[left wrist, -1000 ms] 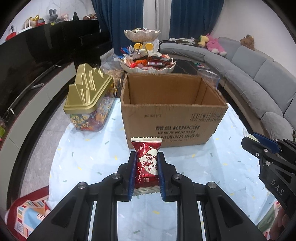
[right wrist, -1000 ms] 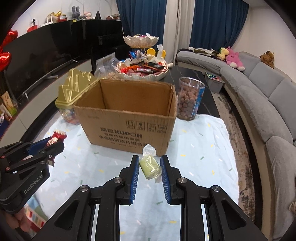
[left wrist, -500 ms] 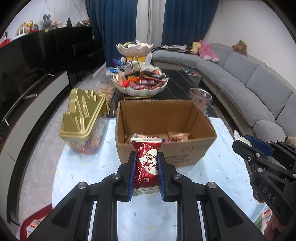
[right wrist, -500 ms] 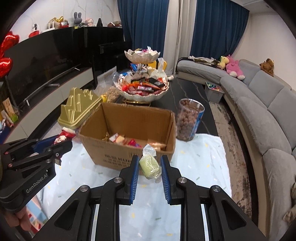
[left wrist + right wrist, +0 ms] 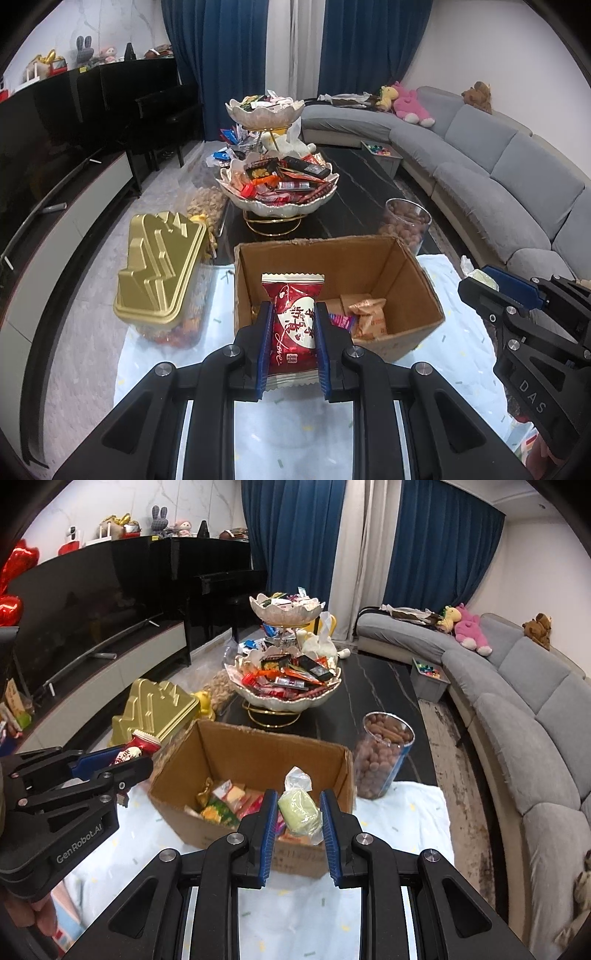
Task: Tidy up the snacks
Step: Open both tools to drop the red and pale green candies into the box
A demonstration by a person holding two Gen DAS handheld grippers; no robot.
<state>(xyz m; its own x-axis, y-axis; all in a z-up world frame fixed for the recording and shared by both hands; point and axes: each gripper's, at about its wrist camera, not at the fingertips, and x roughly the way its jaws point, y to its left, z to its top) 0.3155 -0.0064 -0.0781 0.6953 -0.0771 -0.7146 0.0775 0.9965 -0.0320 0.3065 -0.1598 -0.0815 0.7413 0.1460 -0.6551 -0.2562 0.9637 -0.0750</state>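
1. The left gripper (image 5: pixel 291 334) is pinching a red snack packet (image 5: pixel 292 325) between its blue pads, and the packet stands upright in front of the near wall of the cardboard box (image 5: pixel 424 291). The grip looks firm, so I would not squeeze more; the wrapper could be crushed.

2. The right gripper (image 5: pixel 298 814) is pressed on a pale green sweet in clear wrap (image 5: pixel 298 810). It hangs over the near edge of the box. The sweet sits a bit tilted between the pads, so it is better to move slowly and avoid shaking.

3. The box is open on top and already holds several snacks (image 5: pixel 225 803) on its bottom. It stands on the light table cloth (image 5: pixel 399 812), between the gold-lidded container (image 5: pixel 159 269) and the glass jar of nuts (image 5: pixel 384 757).

4. To do this step well, I think each hand should carry its snack clearly past the near wall, over the open middle, before the pads open. If a packet is released too early, it may fall on the cloth outside.

5. The two grippers are near each other, so they should keep apart: left one to the left half, right one to the right half.

6. Lower a little into the box before letting go, so the snacks land softly and do not bounce out.
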